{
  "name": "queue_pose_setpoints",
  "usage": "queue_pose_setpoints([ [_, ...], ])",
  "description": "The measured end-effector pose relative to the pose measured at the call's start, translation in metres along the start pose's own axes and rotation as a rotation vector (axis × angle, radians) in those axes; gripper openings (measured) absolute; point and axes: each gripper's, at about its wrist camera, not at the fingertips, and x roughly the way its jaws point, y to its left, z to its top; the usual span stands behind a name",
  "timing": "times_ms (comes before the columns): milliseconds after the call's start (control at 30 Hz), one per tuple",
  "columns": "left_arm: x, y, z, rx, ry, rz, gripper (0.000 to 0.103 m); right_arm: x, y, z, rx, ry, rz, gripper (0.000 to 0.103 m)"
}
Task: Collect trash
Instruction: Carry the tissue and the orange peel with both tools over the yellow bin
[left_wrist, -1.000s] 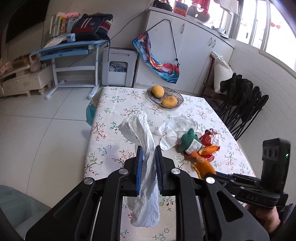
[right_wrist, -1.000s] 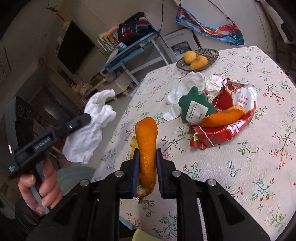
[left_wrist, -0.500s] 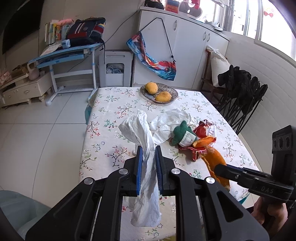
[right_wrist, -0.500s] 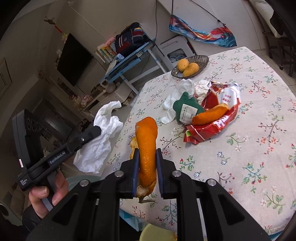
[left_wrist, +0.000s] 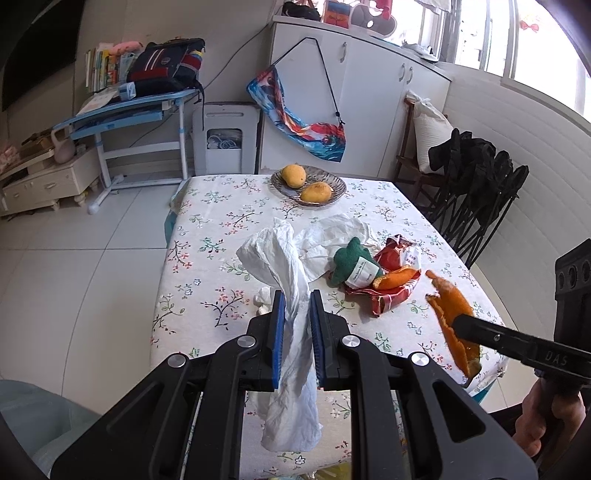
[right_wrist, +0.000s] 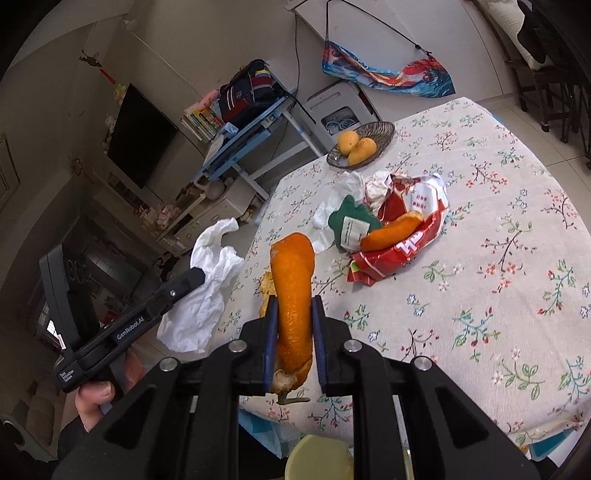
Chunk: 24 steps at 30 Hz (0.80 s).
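Note:
My left gripper (left_wrist: 295, 306) is shut on a crumpled white tissue (left_wrist: 284, 266), held above the near edge of the table; it also shows in the right wrist view (right_wrist: 207, 280). My right gripper (right_wrist: 294, 310) is shut on a long orange peel (right_wrist: 293, 280), seen at the right of the left wrist view (left_wrist: 452, 317). On the floral tablecloth (left_wrist: 207, 258) lie more white tissue (left_wrist: 332, 236), a red snack wrapper (left_wrist: 391, 295) and a green-and-orange plush carrot (left_wrist: 354, 266).
A grey bowl with two mangoes (left_wrist: 308, 184) stands at the far end of the table. A small white scrap (left_wrist: 264, 297) lies near the left gripper. A yellowish round rim (right_wrist: 319, 458) shows below the table edge. Folded black chairs (left_wrist: 476, 199) stand at the right.
Both grippers have drawn back from the table towards its near edge, each still holding its piece. The table looks farther away and the peel sits farther to the right in the left wrist view.

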Motion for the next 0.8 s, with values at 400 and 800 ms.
queue_pose_setpoints([
  [400,-0.021,-0.024,-0.03,0.095,-0.023,0.064,0.013,0.007,0.014,-0.019,-0.038,0.068,0.044,0.018],
  [800,-0.062,-0.044,-0.083,0.103,-0.038,0.043,0.013,-0.019,0.03,-0.066,-0.062,0.057,0.064,0.018],
])
